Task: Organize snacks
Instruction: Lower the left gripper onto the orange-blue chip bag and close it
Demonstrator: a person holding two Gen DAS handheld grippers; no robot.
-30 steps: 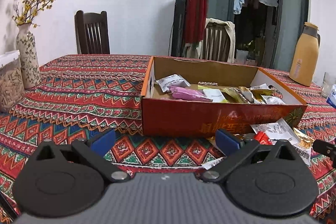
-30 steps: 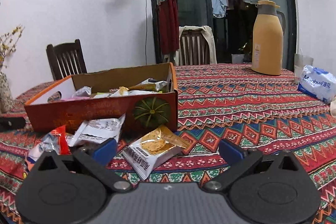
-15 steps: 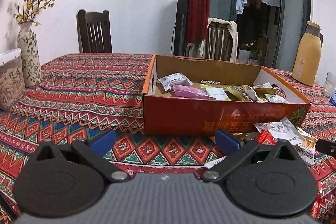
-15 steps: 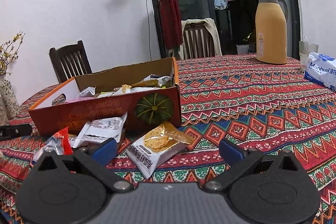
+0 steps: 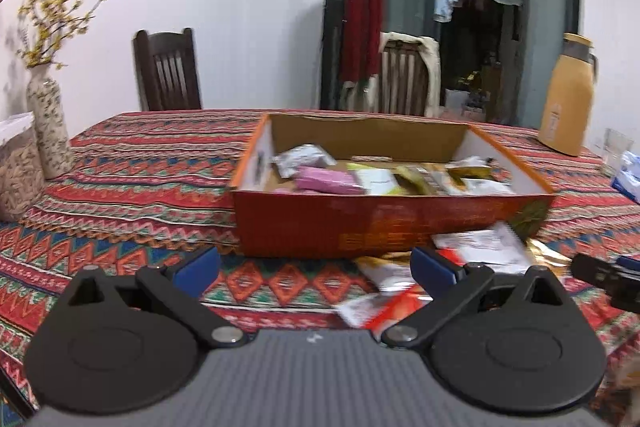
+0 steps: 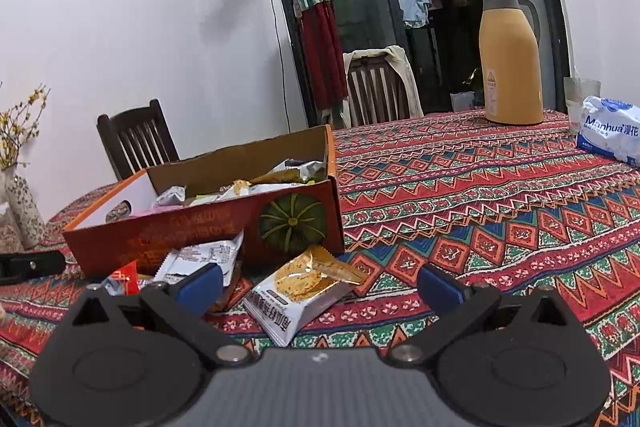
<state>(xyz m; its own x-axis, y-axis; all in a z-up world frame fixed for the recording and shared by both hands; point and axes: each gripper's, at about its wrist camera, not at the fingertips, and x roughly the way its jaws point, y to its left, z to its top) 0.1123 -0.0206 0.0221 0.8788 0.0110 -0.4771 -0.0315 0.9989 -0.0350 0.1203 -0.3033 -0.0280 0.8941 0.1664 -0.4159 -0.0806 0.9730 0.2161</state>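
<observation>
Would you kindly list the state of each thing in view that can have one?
Left gripper: open, empty.
Right gripper: open, empty.
Cardboard box: open-topped, partly filled with snacks.
Cracker packet: sealed, lying on the tablecloth.
Thermos: upright, lid on.

Bare tablecloth (image 6: 460,211) lies open right of the box (image 6: 200,231); loose packets (image 6: 304,291) crowd its front.

Orange box (image 6: 168,239) with green pumpkin print; red zigzag-patterned tablecloth (image 6: 460,195).
</observation>
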